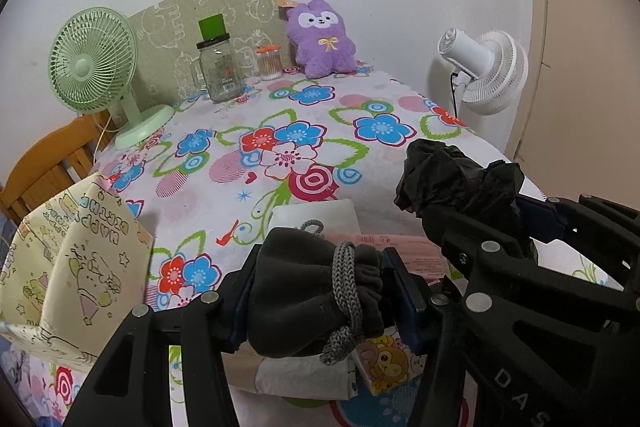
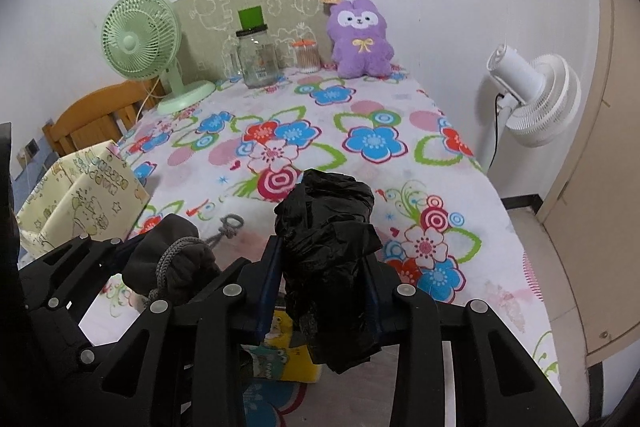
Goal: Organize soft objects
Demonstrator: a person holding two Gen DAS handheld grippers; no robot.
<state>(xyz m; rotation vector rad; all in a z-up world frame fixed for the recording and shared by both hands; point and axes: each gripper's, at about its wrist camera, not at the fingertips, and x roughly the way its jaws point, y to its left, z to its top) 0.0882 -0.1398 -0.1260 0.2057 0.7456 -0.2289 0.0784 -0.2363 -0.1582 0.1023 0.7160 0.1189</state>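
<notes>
My left gripper (image 1: 320,291) is shut on a dark grey drawstring pouch (image 1: 304,299) with a grey cord, held above the near edge of the flowered table (image 1: 280,131). My right gripper (image 2: 324,291) is shut on a crumpled black plastic bag (image 2: 326,239), held just right of the left gripper. The bag also shows in the left wrist view (image 1: 452,183), and the pouch in the right wrist view (image 2: 172,259). A yellow paper gift bag (image 1: 76,267) stands open at the table's left edge. A purple plush toy (image 1: 322,41) sits at the far end against the wall.
A green desk fan (image 1: 94,67), a glass jar (image 1: 218,67) and a cotton-swab jar (image 1: 269,63) stand at the far end. A white floor fan (image 1: 484,71) stands right of the table. A wooden chair (image 1: 44,167) is at left. Small packets (image 1: 384,363) lie under the grippers.
</notes>
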